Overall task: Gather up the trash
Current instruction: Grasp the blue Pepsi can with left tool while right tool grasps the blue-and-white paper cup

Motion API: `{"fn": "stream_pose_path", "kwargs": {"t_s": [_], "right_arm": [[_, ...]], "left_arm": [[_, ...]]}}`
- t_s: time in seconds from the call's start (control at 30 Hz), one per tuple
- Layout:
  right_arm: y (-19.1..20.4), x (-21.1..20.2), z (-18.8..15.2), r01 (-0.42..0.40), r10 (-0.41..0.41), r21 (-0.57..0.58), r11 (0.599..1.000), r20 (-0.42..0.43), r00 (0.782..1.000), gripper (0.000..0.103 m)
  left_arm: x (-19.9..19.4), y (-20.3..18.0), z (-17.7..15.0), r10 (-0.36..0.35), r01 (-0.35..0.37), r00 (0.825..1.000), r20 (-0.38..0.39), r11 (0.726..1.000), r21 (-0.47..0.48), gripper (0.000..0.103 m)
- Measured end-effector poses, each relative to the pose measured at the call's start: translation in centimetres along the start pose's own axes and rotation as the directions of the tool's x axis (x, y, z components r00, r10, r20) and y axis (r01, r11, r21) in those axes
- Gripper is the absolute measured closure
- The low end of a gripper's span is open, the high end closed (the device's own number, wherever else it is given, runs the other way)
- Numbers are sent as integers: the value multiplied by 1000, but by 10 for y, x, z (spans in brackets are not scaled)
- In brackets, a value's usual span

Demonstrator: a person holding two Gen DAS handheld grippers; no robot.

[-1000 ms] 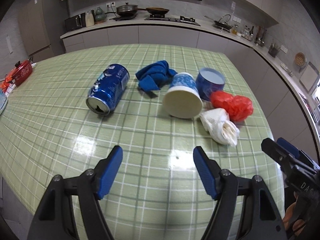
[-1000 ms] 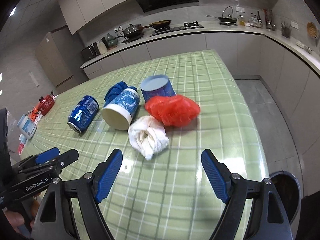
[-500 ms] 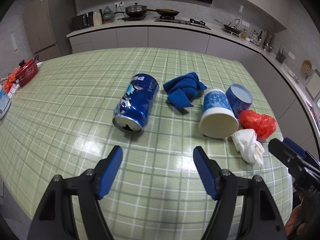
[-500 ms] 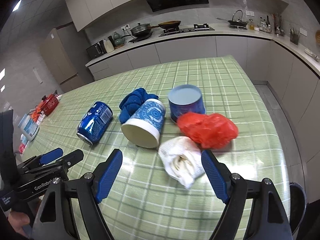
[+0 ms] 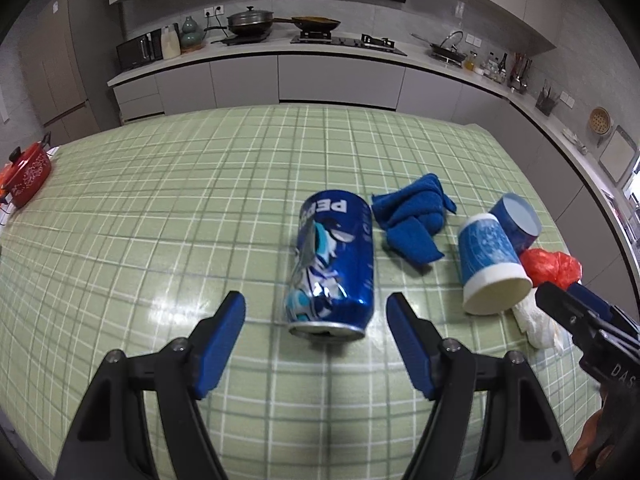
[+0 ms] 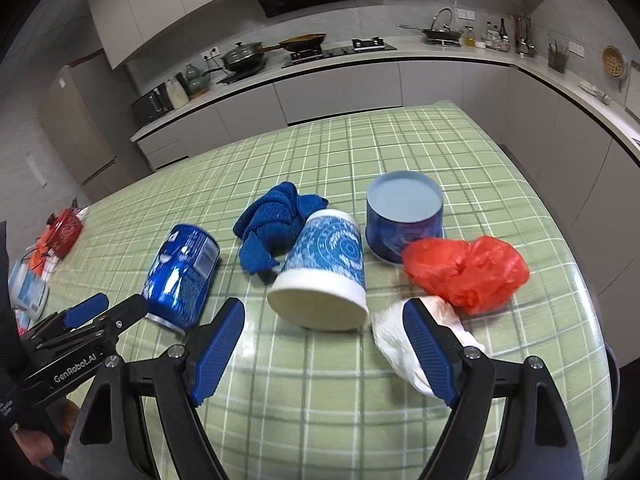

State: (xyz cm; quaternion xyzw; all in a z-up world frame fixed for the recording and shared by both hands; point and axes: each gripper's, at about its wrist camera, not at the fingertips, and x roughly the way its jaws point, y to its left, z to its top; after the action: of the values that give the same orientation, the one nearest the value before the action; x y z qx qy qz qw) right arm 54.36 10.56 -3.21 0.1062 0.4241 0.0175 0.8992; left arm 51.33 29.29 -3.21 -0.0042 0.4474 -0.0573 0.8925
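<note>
Before the gaping left claw (image 5: 316, 322) — a toppled blue can (image 5: 332, 264) — untouched

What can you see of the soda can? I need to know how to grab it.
The can is blue metal with white and light-blue graphics and "PEPSI" lettering. It lies on its side on the green checked tablecloth, silver opened end toward the left gripper, whose open jaws sit to either side just short of it. Its wall looks slightly dented near that end. The blue cloth lies close beside it; whether they touch is unclear. Nothing grips it.
</note>
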Motion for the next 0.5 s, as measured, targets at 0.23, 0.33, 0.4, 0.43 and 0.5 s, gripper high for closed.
{"fn": "stream_pose_path", "kwargs": {"t_s": [0.23, 0.33, 0.4, 0.43, 0.5], "right_arm": [[6, 37, 14, 31, -30, 23, 999, -51, 998, 20], [7, 52, 20, 46, -45, 16, 999, -71, 996, 20], [7, 62, 22, 54, -53, 17, 998, -86, 995, 20], [6, 67, 23, 55, -53, 19, 998, -94, 994, 20], [5, 76, 23, 61, -59, 22, 998, -109, 992, 20]], "left_arm": [[25, 4, 14, -23, 24, 999, -28, 1000, 13, 29], [35, 3, 18, -32, 33, 998, -47, 999, 16, 29], [40, 2, 21, -36, 37, 998, -54, 999, 20, 29], [43, 1, 21, -38, 39, 998, -58, 999, 25, 29], [47, -3, 22, -41, 43, 997, -67, 998, 37, 29]]}}
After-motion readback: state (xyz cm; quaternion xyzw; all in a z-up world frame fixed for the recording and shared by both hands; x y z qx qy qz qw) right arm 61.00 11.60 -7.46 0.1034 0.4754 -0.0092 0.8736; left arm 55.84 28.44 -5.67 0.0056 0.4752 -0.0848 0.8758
